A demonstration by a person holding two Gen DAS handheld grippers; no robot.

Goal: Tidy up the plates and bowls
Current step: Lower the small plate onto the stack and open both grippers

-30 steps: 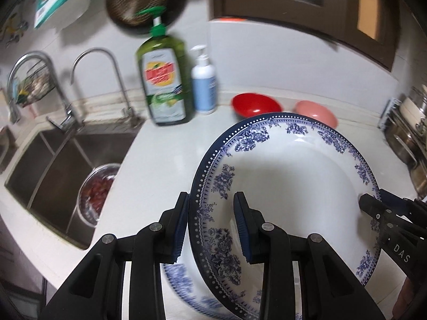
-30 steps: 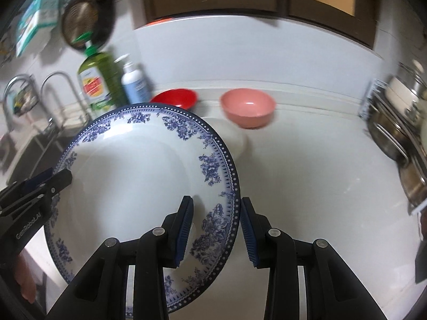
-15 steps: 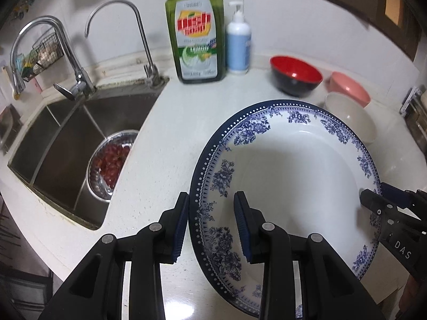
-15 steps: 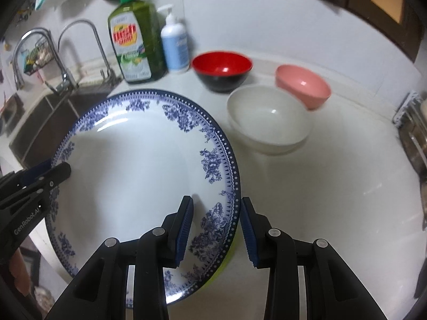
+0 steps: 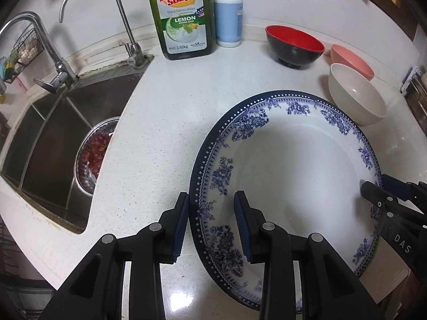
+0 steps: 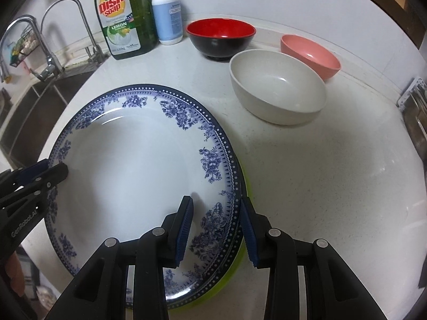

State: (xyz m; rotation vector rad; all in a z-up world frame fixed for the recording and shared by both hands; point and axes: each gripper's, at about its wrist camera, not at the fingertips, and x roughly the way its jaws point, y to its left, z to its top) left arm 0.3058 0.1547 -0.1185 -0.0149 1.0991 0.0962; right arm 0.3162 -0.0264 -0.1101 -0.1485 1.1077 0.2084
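Plate (image 6: 138, 165) lowered onto stack; lower plates mostly hidden.

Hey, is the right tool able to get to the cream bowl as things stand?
Probably not yet: the right tool is shut on the blue floral plate. Once it lets go, the counter toward the cream bowl looks bare.

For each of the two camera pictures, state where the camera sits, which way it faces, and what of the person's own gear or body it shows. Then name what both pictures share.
Left wrist: on the left gripper, facing steeply down at the counter and sink; its fingers straddle the blue-patterned plate's left rim.
Right wrist: on the right gripper, facing down; its fingers straddle the plate's right rim; a bit of hand shows at lower left.
Shared: the plate, dish soap bottle, red bowl, cream bowl, pink bowl, and each other's gripper.
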